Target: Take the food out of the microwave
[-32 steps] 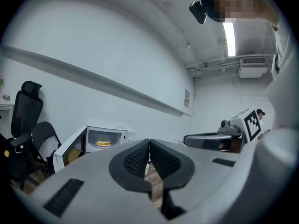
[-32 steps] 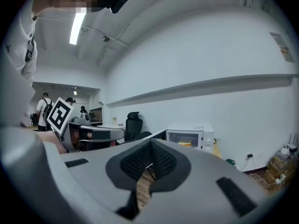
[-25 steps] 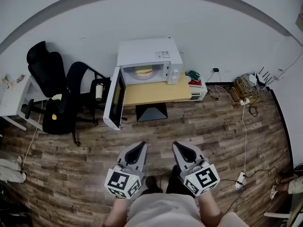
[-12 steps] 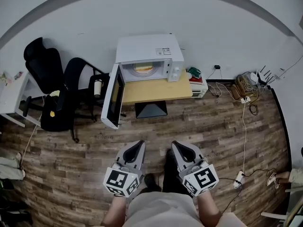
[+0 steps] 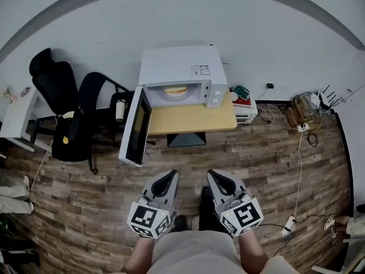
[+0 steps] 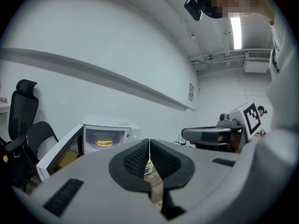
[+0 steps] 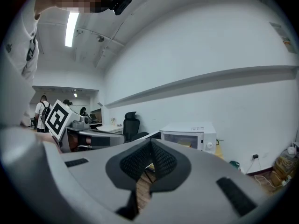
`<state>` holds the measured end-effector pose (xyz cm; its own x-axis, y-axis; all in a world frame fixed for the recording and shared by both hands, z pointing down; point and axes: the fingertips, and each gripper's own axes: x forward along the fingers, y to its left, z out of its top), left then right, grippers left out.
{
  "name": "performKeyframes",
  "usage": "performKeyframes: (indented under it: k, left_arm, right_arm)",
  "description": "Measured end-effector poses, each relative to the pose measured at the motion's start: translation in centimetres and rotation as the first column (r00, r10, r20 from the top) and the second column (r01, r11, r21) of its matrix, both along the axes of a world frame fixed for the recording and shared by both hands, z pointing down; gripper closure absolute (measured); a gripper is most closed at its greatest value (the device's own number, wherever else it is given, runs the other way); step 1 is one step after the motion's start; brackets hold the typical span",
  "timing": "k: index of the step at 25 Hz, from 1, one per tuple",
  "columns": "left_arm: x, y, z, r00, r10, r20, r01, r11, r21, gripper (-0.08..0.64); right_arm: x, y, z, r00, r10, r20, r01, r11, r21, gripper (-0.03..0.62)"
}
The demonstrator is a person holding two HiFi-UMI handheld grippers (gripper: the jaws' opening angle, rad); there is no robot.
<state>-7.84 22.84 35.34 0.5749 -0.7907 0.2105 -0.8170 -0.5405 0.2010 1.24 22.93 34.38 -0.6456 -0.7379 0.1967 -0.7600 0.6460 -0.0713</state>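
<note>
White box-shaped microwave (image 5: 177,66) on light wooden tabletop (image 5: 194,119), door (image 5: 136,124) swung open to left. Yellowish food on pale plate (image 5: 175,89) inside cavity. 2 tools, left gripper (image 5: 169,174) and right gripper (image 5: 215,174): jaws pressed together, empty, well apart from microwave, above wood-plank floor (image 5: 256,164).

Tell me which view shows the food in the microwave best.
Left gripper view: it looks level into the open microwave, food unobstructed. Head view sees it from above, partly under the roof. Right gripper view gives only a faint glimpse.
</note>
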Motion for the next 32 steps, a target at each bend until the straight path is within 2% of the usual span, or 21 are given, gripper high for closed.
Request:
performKeyframes:
  k: [8, 13, 16, 22, 32]
  left_arm:
    - [3.7, -6.6, -0.9, 0.999, -0.033, 0.007, 0.033, 0.999, -0.003, 0.551]
    - [6.2, -9.9, -0.6, 0.997, -0.074, -0.018, 0.073, 0.997, -0.031, 0.551]
    - [7.7, -11.6, -0.4, 0.995, -0.100, -0.002, 0.100, 0.995, -0.031, 0.551]
    - [9.9, -13.7, 0.4, 0.988, -0.153, 0.008, 0.153, 0.988, -0.038, 0.551]
    - [10.6, -15.9, 1.1, 0.978, -0.210, -0.008, 0.209, 0.976, -0.065, 0.551]
  right_arm:
    - [2.3, -7.4, -1.0, 0.998, -0.062, 0.003, 0.062, 0.998, 0.006, 0.594]
    - [4.5, -10.9, -0.9, 0.994, -0.106, 0.007, 0.106, 0.994, 0.004, 0.594]
    - [5.8, -12.9, -0.6, 0.991, -0.130, 0.014, 0.130, 0.991, 0.002, 0.594]
    - [8.0, -15.1, 0.4, 0.983, -0.180, 0.020, 0.180, 0.984, -0.007, 0.594]
    - [8.9, -17.5, 1.2, 0.975, -0.221, 0.034, 0.222, 0.975, -0.028, 0.594]
